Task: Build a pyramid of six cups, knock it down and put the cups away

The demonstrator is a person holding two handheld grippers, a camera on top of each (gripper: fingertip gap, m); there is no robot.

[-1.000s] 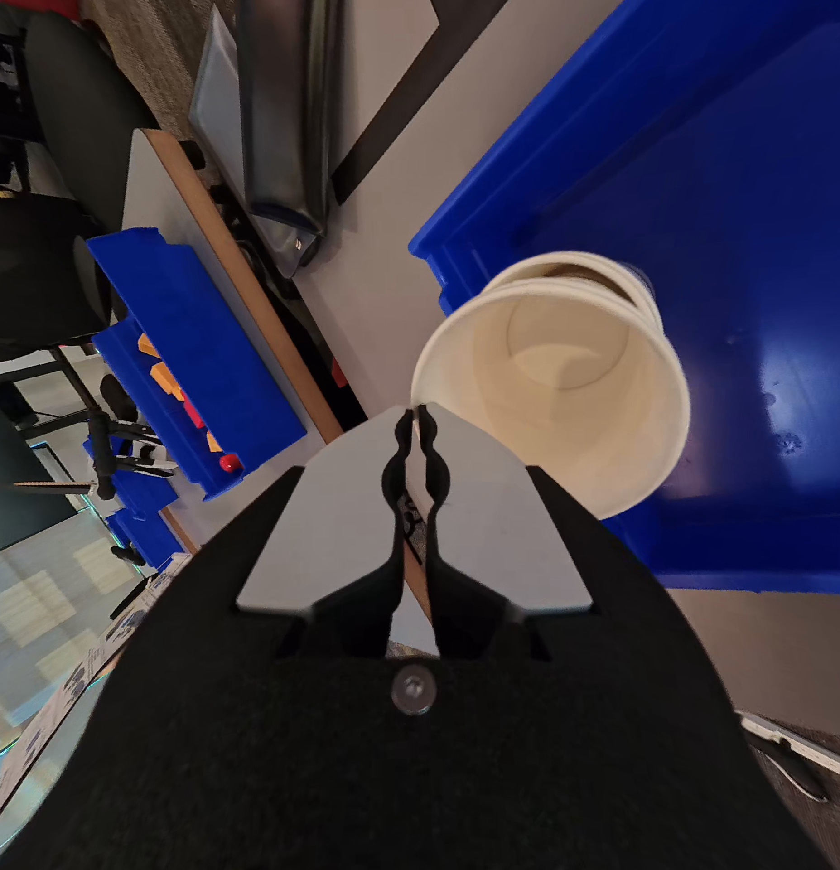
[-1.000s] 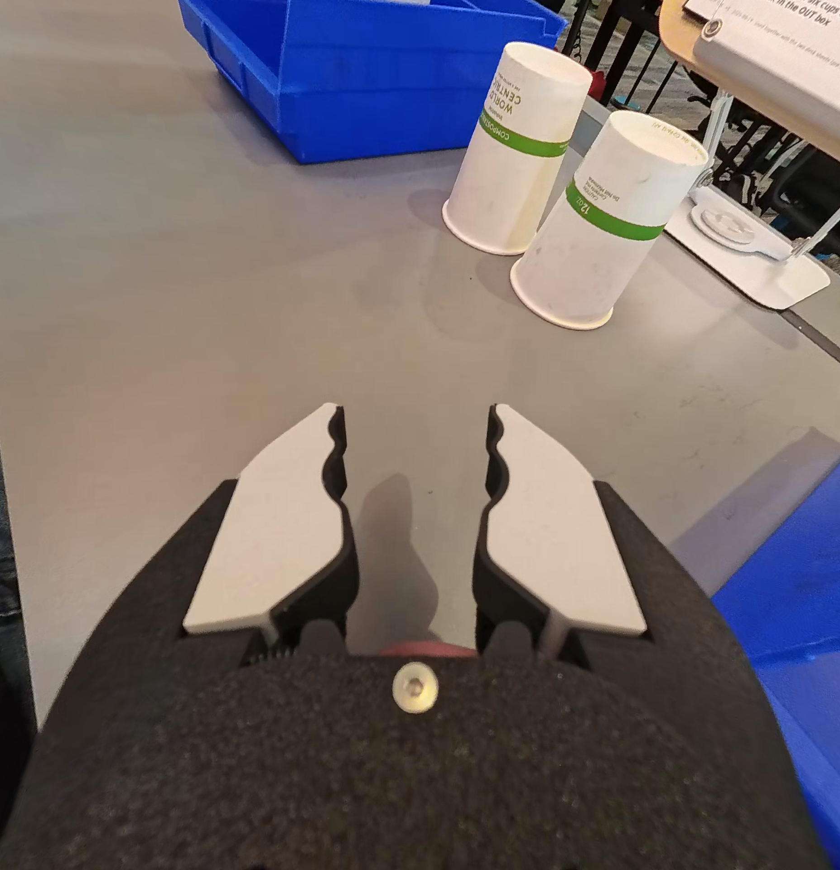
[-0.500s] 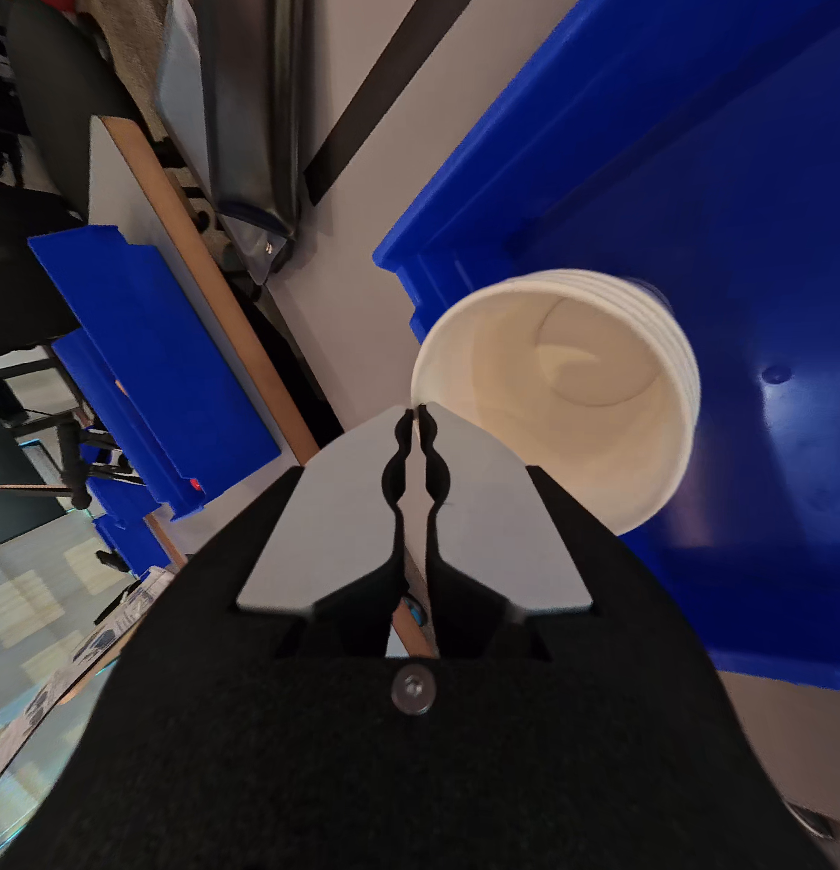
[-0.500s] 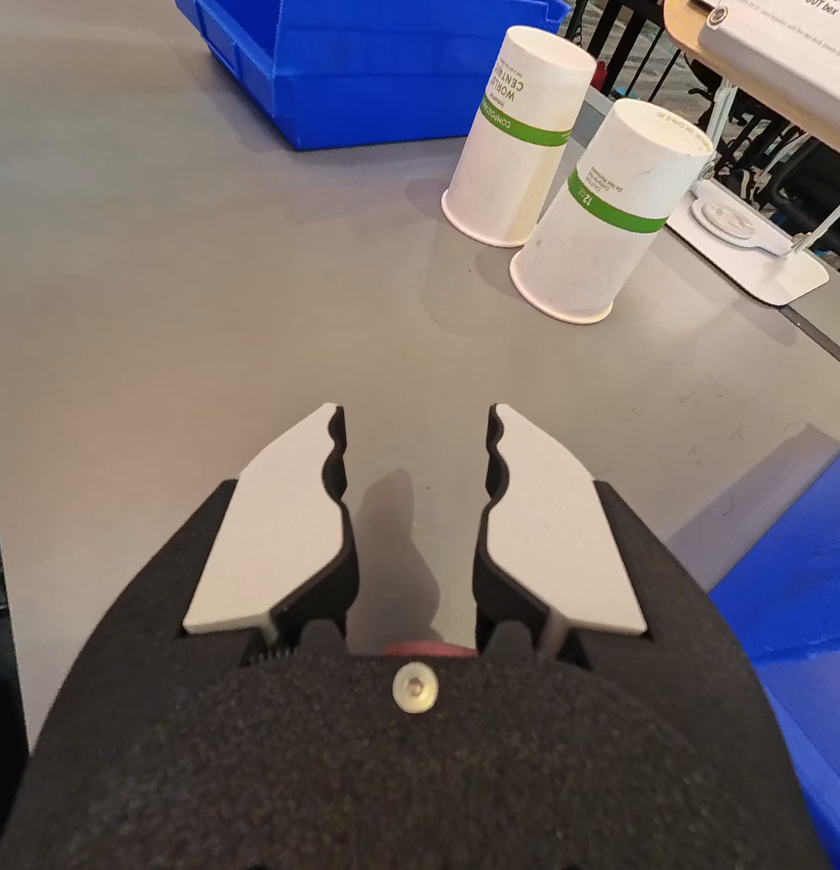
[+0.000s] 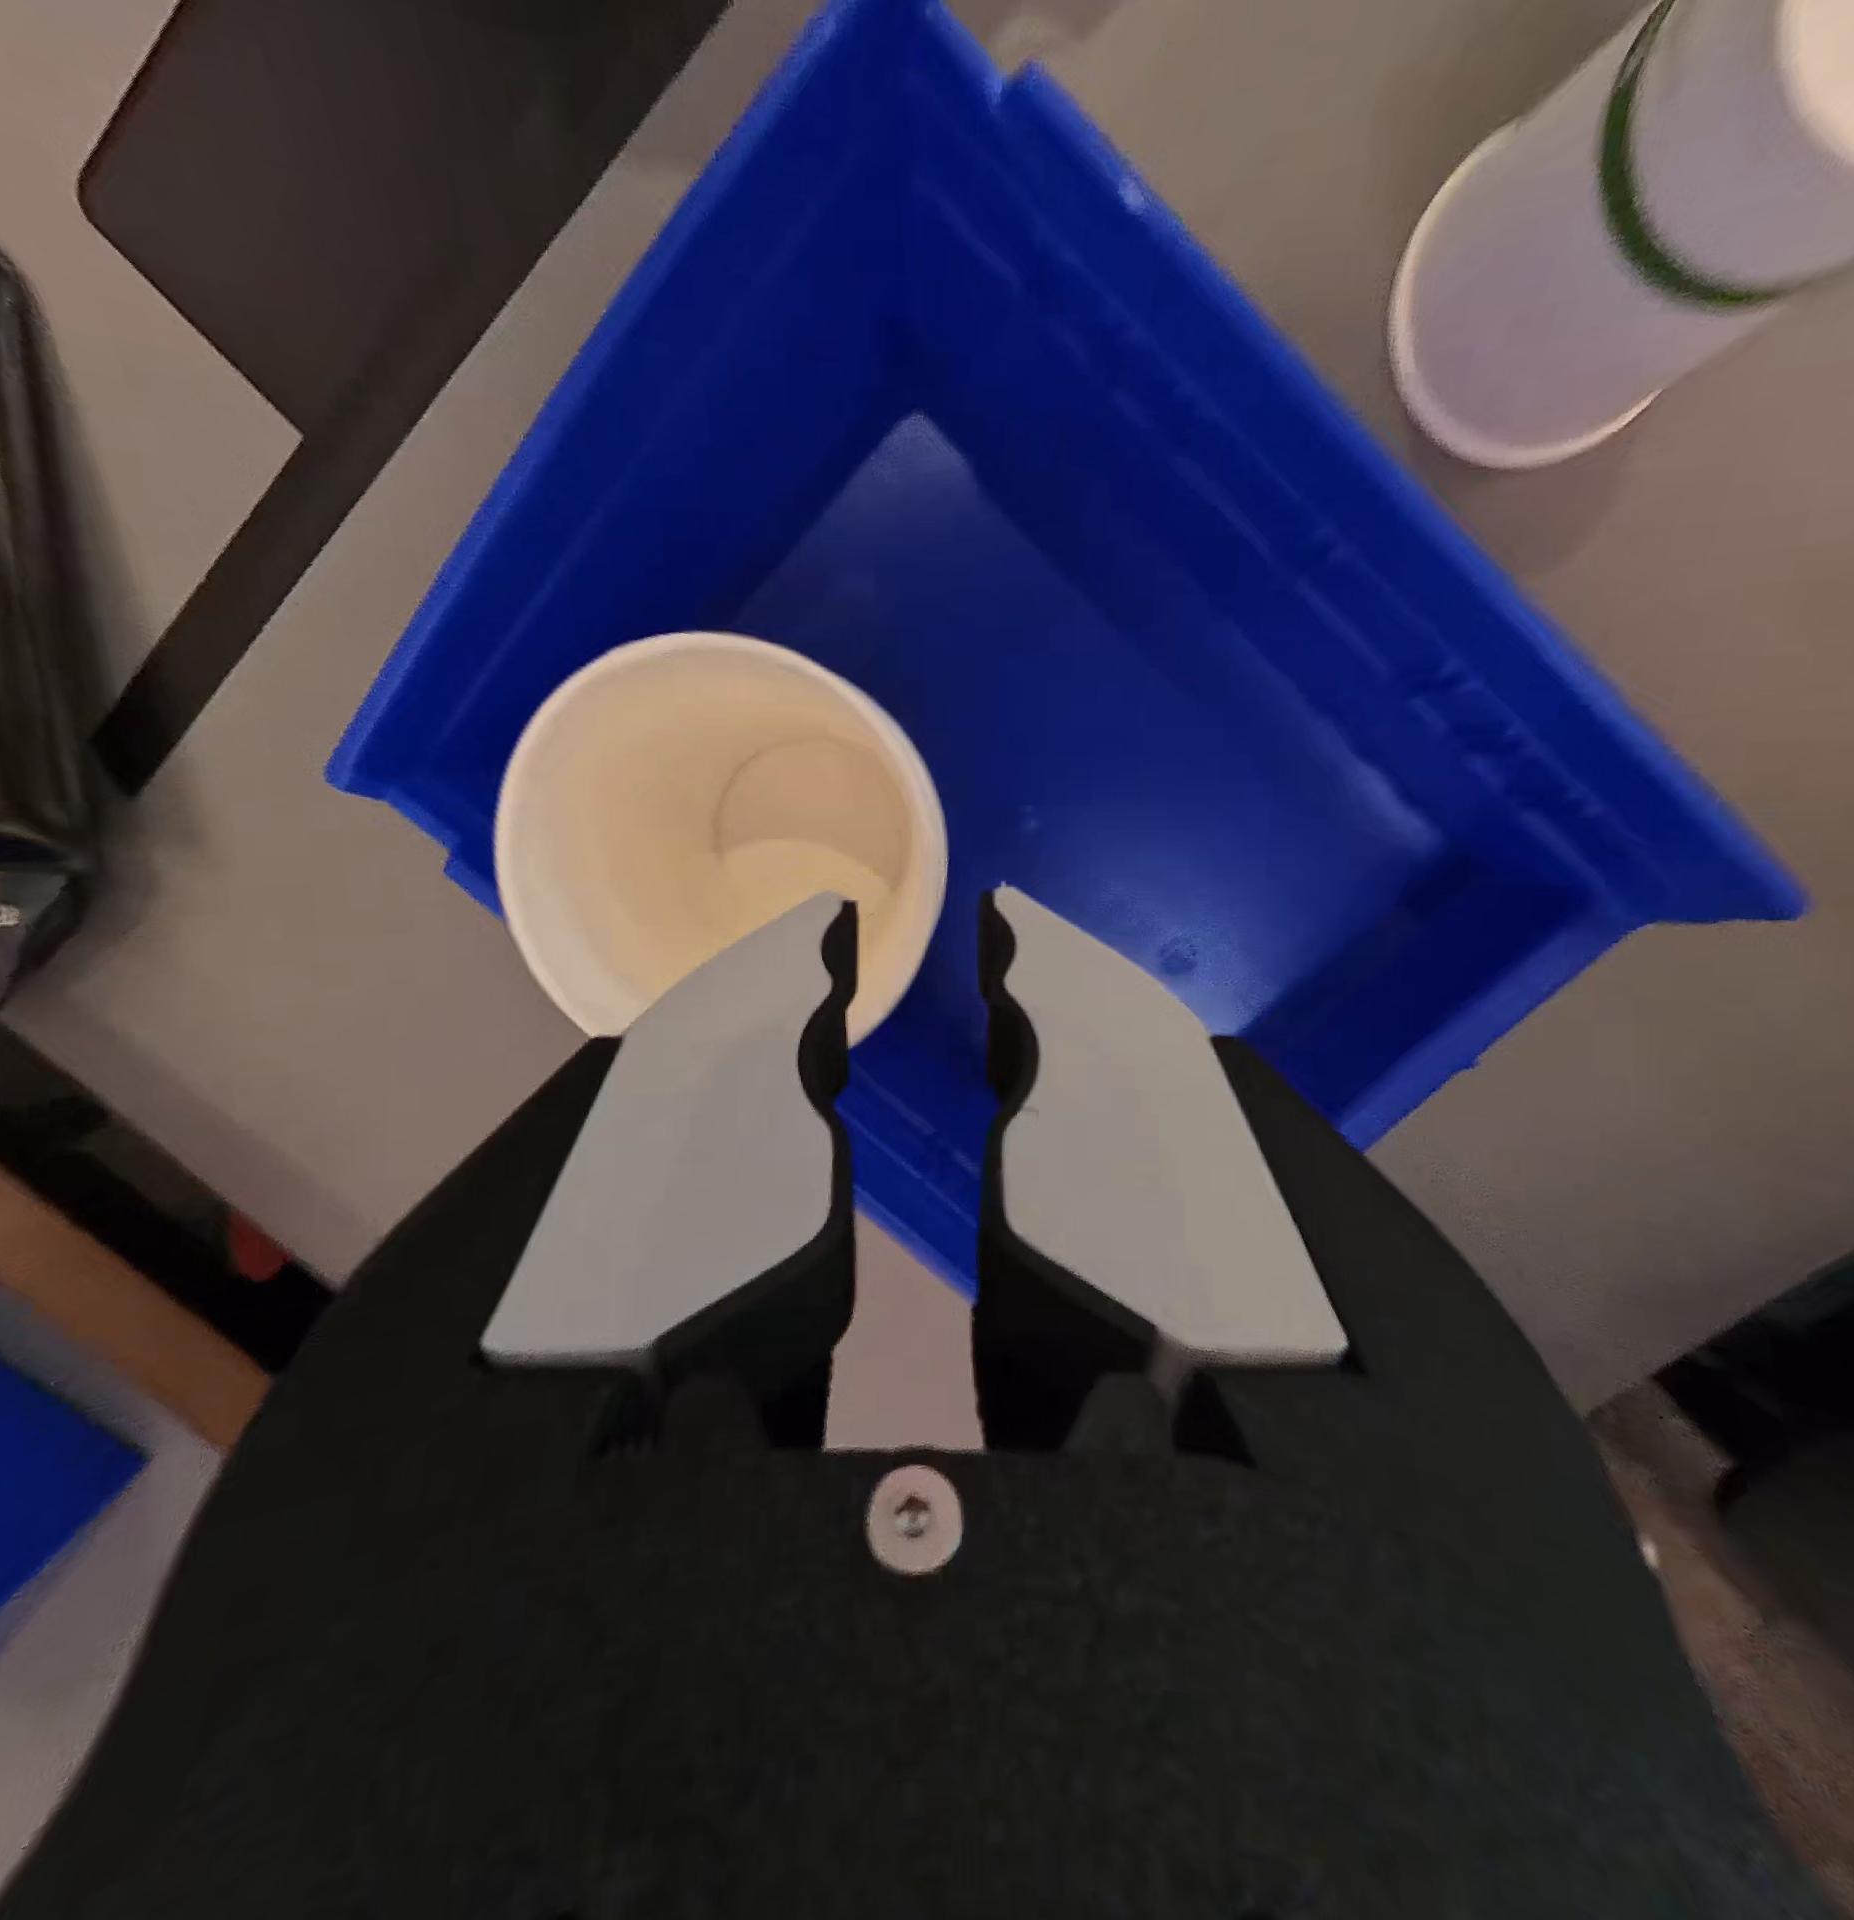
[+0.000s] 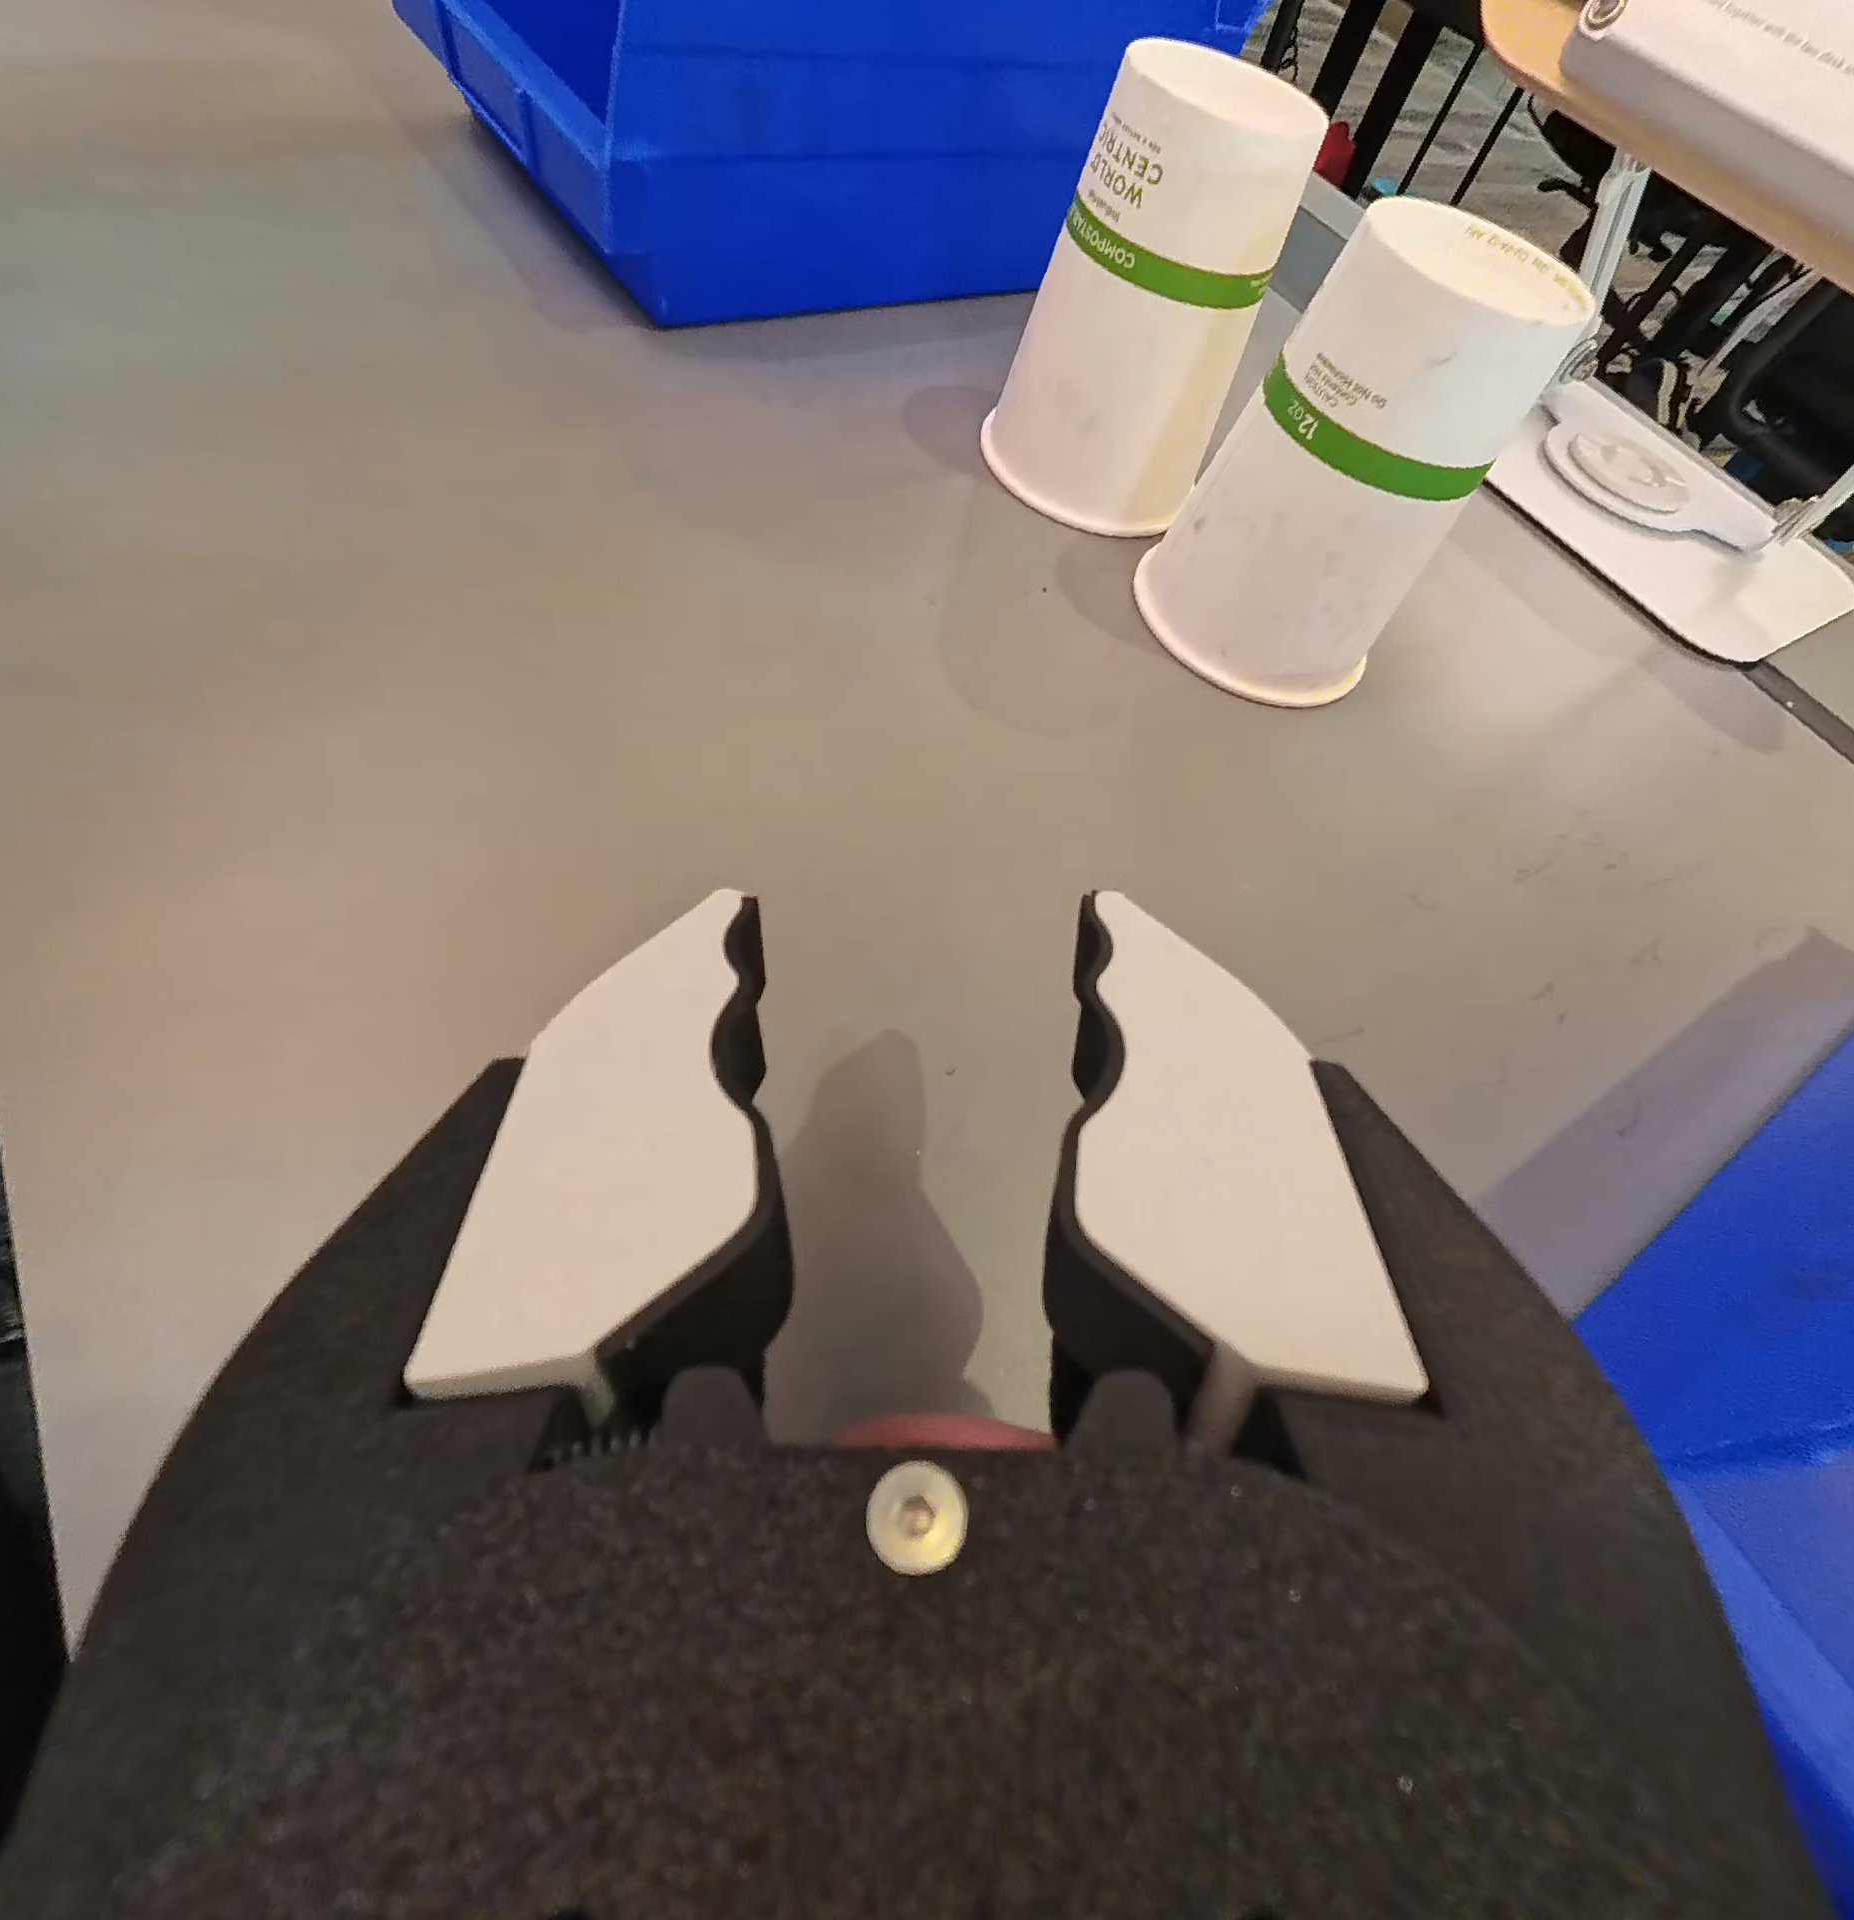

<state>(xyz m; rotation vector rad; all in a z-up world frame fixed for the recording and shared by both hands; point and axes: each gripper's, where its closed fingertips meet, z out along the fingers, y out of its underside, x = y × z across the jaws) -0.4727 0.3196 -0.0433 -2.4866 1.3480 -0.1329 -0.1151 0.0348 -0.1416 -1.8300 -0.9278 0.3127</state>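
My left wrist camera looks almost straight down from above the blue bin (image 5: 1162,436), close enough that the bin fills the middle of the frame; its own fingers (image 5: 694,1143) enter from the bottom edge. My right wrist camera sits low and near the grey table (image 6: 383,623), facing forward and slightly downward across the surface — two upturned cups (image 6: 1141,312) stand ahead to the right, well apart from the lens. Both views share the table, a blue bin and a green-banded cup (image 5: 1588,239) — whether the same bin and cup, I cannot tell.
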